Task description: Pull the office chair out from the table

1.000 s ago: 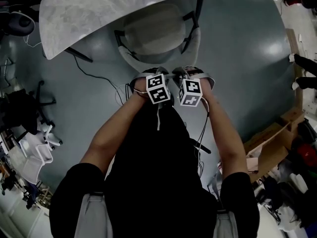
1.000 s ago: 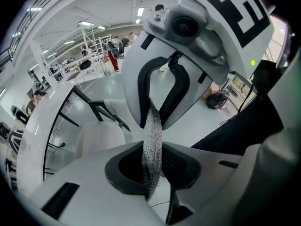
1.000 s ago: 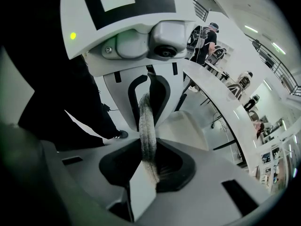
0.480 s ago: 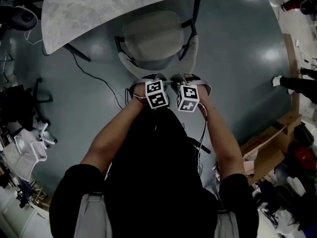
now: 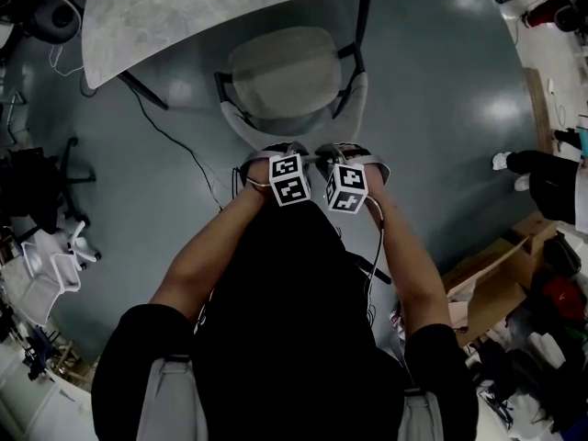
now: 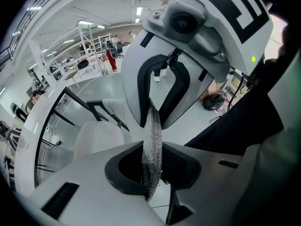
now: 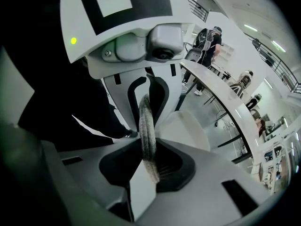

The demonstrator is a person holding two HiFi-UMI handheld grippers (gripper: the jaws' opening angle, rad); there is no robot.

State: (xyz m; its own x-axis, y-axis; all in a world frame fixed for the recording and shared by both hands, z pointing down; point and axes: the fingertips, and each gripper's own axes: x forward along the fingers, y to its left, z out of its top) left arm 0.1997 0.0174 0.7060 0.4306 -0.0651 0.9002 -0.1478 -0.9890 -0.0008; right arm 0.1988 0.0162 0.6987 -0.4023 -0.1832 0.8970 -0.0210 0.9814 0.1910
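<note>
The grey office chair [image 5: 283, 70] stands in front of the pale marble table [image 5: 211, 7], with its seat just clear of the table's edge. Both grippers grip the top rim of its mesh backrest [image 5: 303, 145], side by side. My left gripper [image 5: 278, 154] is shut on the rim, and the left gripper view shows the grey mesh edge [image 6: 153, 121] pinched between its jaws [image 6: 152, 142]. My right gripper [image 5: 336, 154] is shut on it as well, the mesh edge [image 7: 146, 121] running through its jaws [image 7: 148, 142]. The seat [image 7: 186, 126] and table [image 7: 221, 98] lie beyond.
A black cable [image 5: 175, 141] trails over the grey floor left of the chair. Dark chairs [image 5: 37, 191] and a white one [image 5: 41, 278] crowd the left side. A cardboard box [image 5: 496, 274] and clutter sit at the right, and a person [image 5: 551, 177] stands there.
The chair has rolled back from the table towards me, and its seat has come out from under the tabletop. Both grippers have moved back with it, still clamped on the backrest.
</note>
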